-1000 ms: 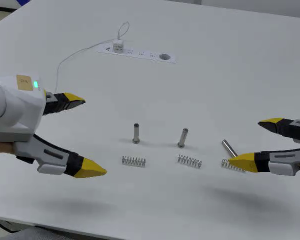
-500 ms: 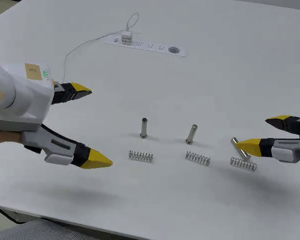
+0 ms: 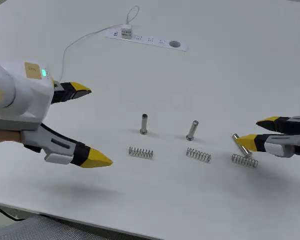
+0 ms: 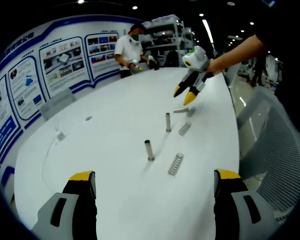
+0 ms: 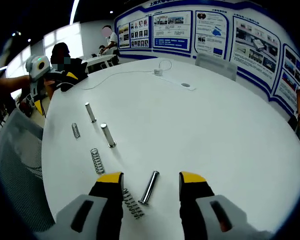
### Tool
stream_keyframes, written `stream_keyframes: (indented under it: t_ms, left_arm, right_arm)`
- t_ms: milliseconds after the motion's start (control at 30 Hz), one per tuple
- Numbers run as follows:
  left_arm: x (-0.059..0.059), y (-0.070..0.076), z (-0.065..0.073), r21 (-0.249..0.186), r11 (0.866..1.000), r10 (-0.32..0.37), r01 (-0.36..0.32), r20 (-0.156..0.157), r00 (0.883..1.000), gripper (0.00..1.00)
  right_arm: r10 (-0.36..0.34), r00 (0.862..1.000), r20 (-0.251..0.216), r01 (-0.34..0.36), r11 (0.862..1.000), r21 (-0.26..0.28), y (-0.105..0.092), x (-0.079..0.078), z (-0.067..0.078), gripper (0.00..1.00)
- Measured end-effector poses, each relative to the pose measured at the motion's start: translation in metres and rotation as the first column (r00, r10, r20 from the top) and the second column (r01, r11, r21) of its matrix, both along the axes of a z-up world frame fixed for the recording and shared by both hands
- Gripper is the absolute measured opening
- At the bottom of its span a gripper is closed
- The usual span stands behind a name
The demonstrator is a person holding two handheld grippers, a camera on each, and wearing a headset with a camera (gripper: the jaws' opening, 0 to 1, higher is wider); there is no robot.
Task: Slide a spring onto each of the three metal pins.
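Bright, even overhead light washes my white surface (image 3: 215, 75); a soft grey shadow pools beneath the left hand-held gripper (image 3: 100, 126). Ceiling lamps (image 4: 207, 31) streak both fisheye views, whose edges bend and darken. Central detail is sharp.

On the table (image 3: 215, 75), the left pin (image 3: 143, 124) and the middle pin (image 3: 192, 130) stand on end side by side, and the right pin (image 3: 241, 145) lies flat further right. Just in front of each, nearer the person, lies a spring: the left spring (image 3: 140, 152), the middle spring (image 3: 198, 155) and the right spring (image 3: 244, 160). Well behind the row, a power strip (image 3: 149, 40) lies with a plug (image 3: 126, 34) on its left end and a cable (image 3: 85, 42) running off to the left. The left gripper (image 3: 101, 126) is left of the row, apart from it; the right gripper (image 3: 247, 130) is at the right end, with the right pin between its jaws
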State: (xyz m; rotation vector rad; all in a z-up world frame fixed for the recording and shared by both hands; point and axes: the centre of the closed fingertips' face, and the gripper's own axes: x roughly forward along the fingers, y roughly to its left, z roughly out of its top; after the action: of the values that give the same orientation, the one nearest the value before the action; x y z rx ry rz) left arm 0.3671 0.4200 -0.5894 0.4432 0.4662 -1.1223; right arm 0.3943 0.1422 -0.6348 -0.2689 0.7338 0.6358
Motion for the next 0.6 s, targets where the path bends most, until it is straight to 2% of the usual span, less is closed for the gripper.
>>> stream_keyframes:
  t_ms: [300,433,600]
  left_arm:
    - [0.0,0.001,-0.005,0.02,1.0,-0.001,0.002,-0.011,1.0,1.0]
    - [0.0,0.0,-0.005,0.014,1.0,-0.002,0.002,-0.016,1.0,1.0]
    - [0.0,-0.001,-0.005,0.016,1.0,-0.001,0.001,-0.019,1.0,1.0]
  right_arm:
    - [-0.036,0.998,-0.056,0.035,0.999,-0.018,0.003,0.005,-0.02,0.32]
    - [-0.032,0.998,-0.059,0.029,0.998,-0.049,0.002,0.005,-0.027,0.29]
    - [-0.06,0.996,-0.064,0.058,0.998,-0.035,0.003,0.01,-0.028,0.26]
